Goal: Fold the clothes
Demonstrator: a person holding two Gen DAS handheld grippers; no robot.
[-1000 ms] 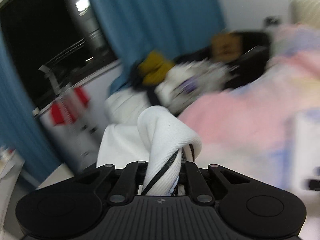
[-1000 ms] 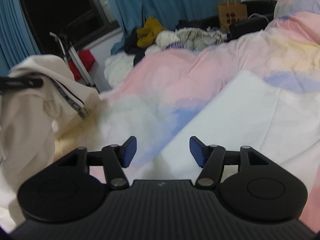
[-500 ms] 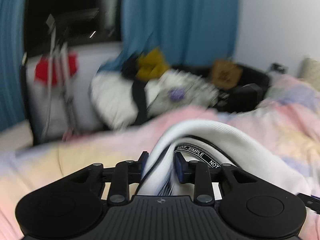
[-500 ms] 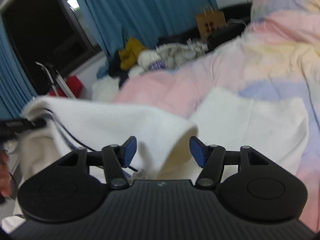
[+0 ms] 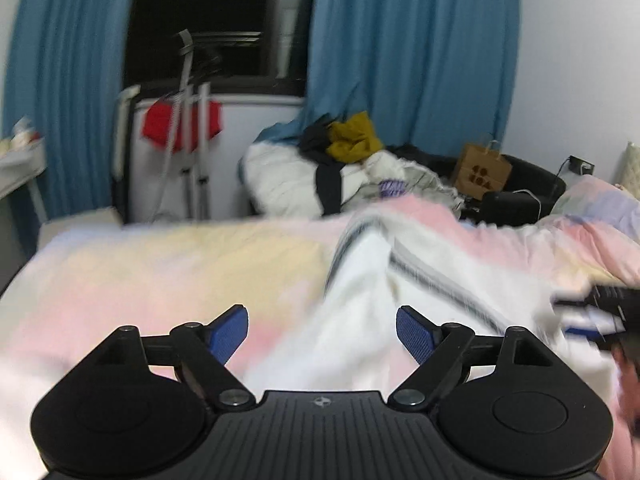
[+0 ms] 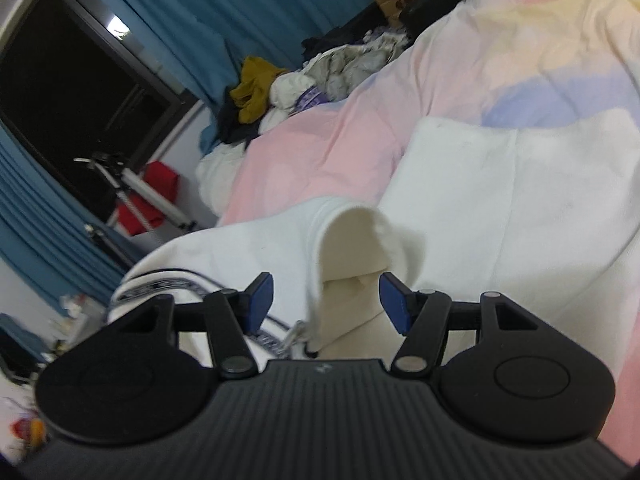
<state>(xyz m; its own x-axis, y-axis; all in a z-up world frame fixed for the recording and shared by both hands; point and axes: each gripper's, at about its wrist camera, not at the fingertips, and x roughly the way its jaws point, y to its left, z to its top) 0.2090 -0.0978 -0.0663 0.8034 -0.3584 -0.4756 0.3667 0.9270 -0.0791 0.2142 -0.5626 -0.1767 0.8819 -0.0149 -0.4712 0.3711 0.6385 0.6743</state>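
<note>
Opening our left gripper (image 5: 320, 334) over the white garment (image 5: 360, 320), nothing pinched; right gripper (image 6: 326, 300) wide apart, garment fold between, unclamped.

Left tongs (image 5: 320, 334) angled down over the bed (image 5: 140, 272), jaws opening, nothing between them; right tongs (image 6: 326, 302) rolled, jaws apart, pads clear of cloth.

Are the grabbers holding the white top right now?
No, neither. The left gripper is opening its jaws, off the white top. The right gripper is open around a fold, not pinching it.
</note>
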